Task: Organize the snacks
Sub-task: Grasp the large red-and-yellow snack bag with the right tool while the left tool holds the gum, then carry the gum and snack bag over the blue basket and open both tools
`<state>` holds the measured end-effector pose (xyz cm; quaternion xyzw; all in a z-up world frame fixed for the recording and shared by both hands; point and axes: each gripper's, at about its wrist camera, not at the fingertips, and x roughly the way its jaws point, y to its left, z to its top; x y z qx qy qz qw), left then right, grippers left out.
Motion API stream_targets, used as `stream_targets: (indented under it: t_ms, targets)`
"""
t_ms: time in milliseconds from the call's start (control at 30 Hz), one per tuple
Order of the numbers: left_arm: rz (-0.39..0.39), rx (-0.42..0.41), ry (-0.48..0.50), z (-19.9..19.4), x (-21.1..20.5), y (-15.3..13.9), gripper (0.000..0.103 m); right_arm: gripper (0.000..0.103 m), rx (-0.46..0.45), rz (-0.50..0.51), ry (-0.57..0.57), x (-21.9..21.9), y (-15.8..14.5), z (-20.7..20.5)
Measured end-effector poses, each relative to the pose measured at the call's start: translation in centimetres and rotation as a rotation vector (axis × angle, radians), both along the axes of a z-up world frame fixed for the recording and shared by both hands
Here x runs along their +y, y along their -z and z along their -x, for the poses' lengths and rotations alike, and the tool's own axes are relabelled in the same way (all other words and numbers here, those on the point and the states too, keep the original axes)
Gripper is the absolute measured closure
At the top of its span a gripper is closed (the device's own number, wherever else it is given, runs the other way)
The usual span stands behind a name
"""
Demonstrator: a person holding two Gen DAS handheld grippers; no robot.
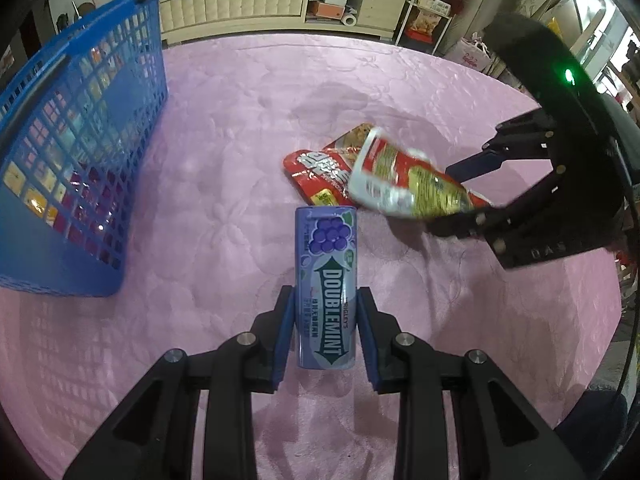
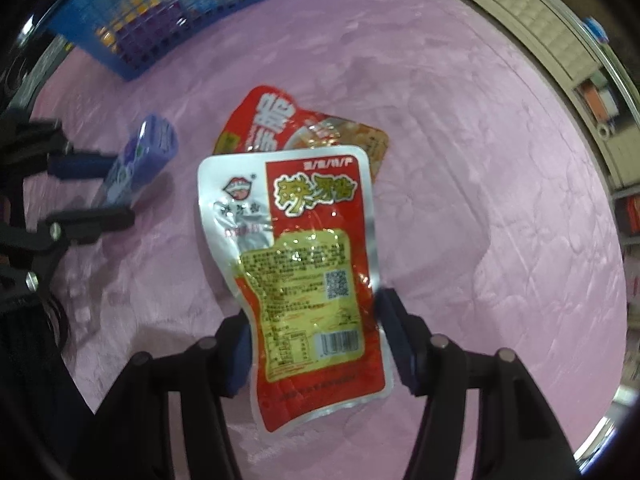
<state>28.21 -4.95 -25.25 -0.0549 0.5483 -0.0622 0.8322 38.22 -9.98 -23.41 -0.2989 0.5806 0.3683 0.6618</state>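
Blue basket (image 1: 76, 140) at left; open pink cloth (image 1: 224, 168) between.

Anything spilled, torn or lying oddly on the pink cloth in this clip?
Nothing spilled or torn. The left gripper holds the Doublemint gum box; the right gripper holds a red-and-silver pouch. One red snack packet lies loose on the cloth, outside the blue basket.

Both wrist cameras look down close over the pink tablecloth (image 1: 400, 80), sharing the blue basket (image 1: 80, 140) at ten o'clock.
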Motion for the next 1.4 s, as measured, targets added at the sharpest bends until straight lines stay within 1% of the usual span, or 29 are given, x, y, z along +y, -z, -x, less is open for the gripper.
stream_targets:
  t_ms: [33, 67, 200, 267, 333, 367, 400, 433, 467, 500, 533, 600, 667, 733, 867, 900, 933, 1067, 1167, 1267, 1400]
  targets:
    - [0.004, 0.002, -0.001, -0.1, 0.0, 0.1, 0.075, 0.048, -0.006, -0.011, 0.038, -0.3, -0.2, 0.2]
    - [0.01, 0.003, -0.002, 0.0, 0.1, 0.3, 0.075, 0.049, -0.017, -0.02, 0.07, -0.3, -0.2, 0.1]
    - [0.014, -0.009, 0.001, 0.0, 0.7, 0.0, 0.075, 0.055, -0.045, -0.05, 0.15, -0.1, -0.4, 1.4]
    - [0.015, -0.02, -0.001, 0.3, 0.9, -0.5, 0.075, 0.058, -0.035, -0.095, 0.208, -0.5, -0.5, 2.3]
    - [0.017, -0.033, 0.004, 0.8, 1.2, -1.1, 0.075, 0.062, -0.015, -0.12, 0.24, -0.9, -0.9, 2.9]
    - [0.012, -0.041, 0.005, 1.2, 1.3, -1.5, 0.075, 0.063, -0.023, -0.133, 0.259, -1.2, -1.0, 3.2]
    - [0.009, -0.047, 0.008, 1.5, 1.3, -1.9, 0.075, 0.064, -0.001, -0.138, 0.271, -1.3, -0.7, 4.0]
    - [0.003, -0.054, 0.012, 1.8, 1.3, -2.3, 0.075, 0.064, -0.02, -0.144, 0.282, -1.7, -0.8, 4.1]
    - [-0.005, -0.06, 0.02, 2.2, 1.2, -2.6, 0.075, 0.064, -0.017, -0.163, 0.303, -1.8, -1.2, 4.6]
    - [-0.017, -0.068, 0.029, 2.6, 1.2, -3.1, 0.075, 0.064, 0.005, -0.186, 0.315, -2.1, -1.5, 5.4]
    - [-0.021, -0.075, 0.031, 3.0, 1.4, -3.4, 0.075, 0.064, -0.03, -0.196, 0.325, -2.2, -2.0, 6.0]
    - [-0.013, -0.087, 0.024, 3.9, 1.7, -4.5, 0.075, 0.064, -0.022, -0.229, 0.338, -2.1, -3.1, 7.2]
    - [-0.002, -0.106, 0.02, 4.8, 2.1, -5.7, 0.075, 0.064, -0.059, -0.227, 0.338, -1.8, -4.2, 8.5]
    - [0.0, -0.13, 0.022, 5.7, 2.3, -6.9, 0.075, 0.063, -0.08, -0.252, 0.343, -1.7, -6.3, 10.1]
    - [-0.003, -0.187, 0.02, 7.1, 2.9, -9.6, 0.075, 0.063, -0.136, -0.288, 0.348, -1.3, -10.0, 11.7]
    - [0.003, -0.2, 0.019, 7.4, 3.2, -10.3, 0.075, 0.062, -0.149, -0.292, 0.347, -0.7, -10.0, 11.4]
    - [0.007, -0.209, 0.018, 7.7, 3.4, -10.9, 0.075, 0.062, -0.163, -0.3, 0.344, -0.8, -10.8, 11.7]
    - [0.003, -0.251, 0.008, 8.6, 5.0, -13.3, 0.075, 0.061, -0.213, -0.338, 0.327, -0.3, -13.8, 13.4]
    - [0.006, -0.276, -0.004, 9.1, 6.8, -14.8, 0.075, 0.06, -0.255, -0.369, 0.318, 0.9, -16.1, 14.4]
    - [0.01, -0.294, -0.015, 9.3, 8.3, -15.8, 0.075, 0.058, -0.279, -0.403, 0.325, 1.4, -17.3, 14.4]
    - [0.001, -0.323, -0.041, 9.3, 11.1, -17.5, 0.075, 0.058, -0.271, -0.438, 0.325, 3.3, -18.3, 14.3]
